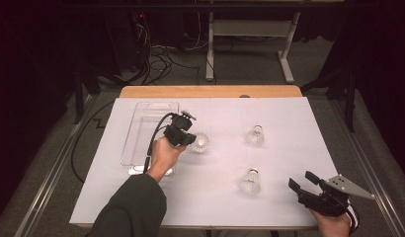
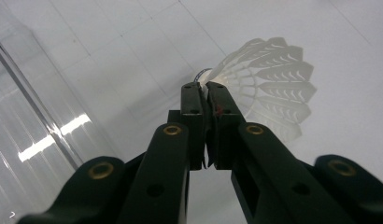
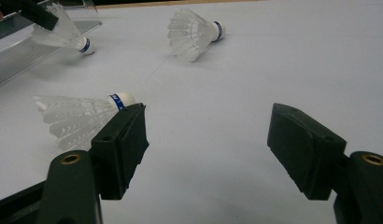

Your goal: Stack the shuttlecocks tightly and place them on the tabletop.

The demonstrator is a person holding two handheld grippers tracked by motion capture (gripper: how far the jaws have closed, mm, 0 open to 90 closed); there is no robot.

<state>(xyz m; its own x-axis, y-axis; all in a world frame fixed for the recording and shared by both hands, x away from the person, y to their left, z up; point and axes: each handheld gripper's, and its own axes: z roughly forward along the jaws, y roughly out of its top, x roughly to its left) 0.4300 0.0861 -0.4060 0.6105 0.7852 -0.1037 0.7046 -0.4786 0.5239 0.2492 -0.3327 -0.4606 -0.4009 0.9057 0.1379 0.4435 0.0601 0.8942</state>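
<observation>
**A:** What does the left gripper have hold of?

**B:** A white shuttlecock. In the left gripper view the jaws are nearly closed, pinching the edge of its feather skirt. The feathers fan out pale and translucent, each with a fine notched rib.

**A:** And where is it?

**B:** Left of the table's middle, just beside the clear plastic tray. The right gripper view shows its cork tip with a blue band, pointing away from the tray.

**A:** The right gripper?

**B:** Jaws spread wide with nothing between them, near the table's front right corner. A second shuttlecock lies just beside its left jaw, and a third shuttlecock lies farther back.
</observation>
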